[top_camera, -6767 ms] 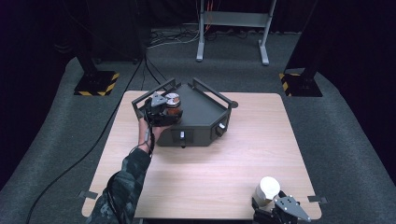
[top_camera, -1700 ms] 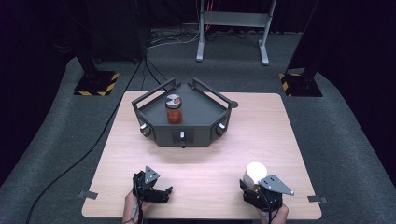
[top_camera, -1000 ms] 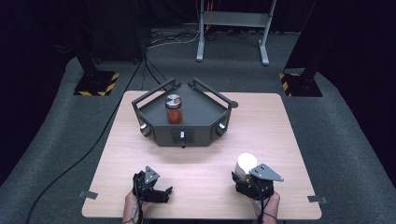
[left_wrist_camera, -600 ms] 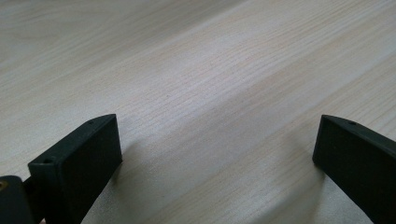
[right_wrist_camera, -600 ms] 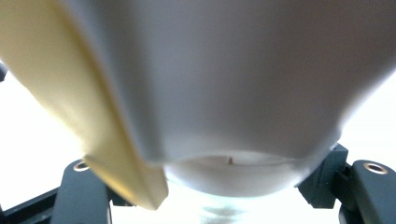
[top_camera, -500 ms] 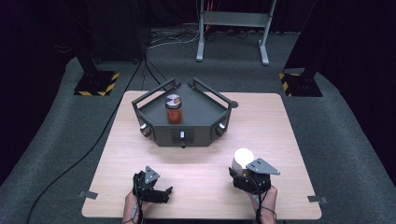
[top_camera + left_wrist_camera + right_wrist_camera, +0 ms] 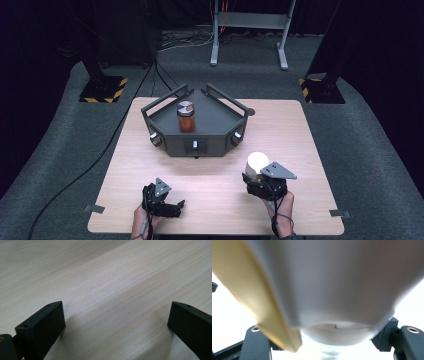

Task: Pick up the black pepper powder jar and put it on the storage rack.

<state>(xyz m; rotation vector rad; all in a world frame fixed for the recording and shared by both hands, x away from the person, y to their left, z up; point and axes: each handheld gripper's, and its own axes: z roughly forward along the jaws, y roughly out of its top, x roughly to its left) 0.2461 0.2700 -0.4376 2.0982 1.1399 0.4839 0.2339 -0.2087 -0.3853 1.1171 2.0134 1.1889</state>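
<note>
As both claws sit near the desk [image 7: 320,130] edge | right claw [image 7: 257,175] clenched on white cup [image 7: 256,161], carry-ready | left claw [image 7: 172,207] released, idle | jar [image 7: 185,116] on tray [image 7: 210,142]

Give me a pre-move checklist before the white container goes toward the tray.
1. Right gripper shut on the white container: ok.
2. Container clear of the table: cannot tell.
3. Left gripper open with nothing between its jaws, low over the table near the front edge: ok.
4. Tray has free floor beside the jar: ok.
5. Bare table between container and tray: ok.
6. Container's lid or contents: cannot tell, the right gripper view is too close and blurred.
</note>
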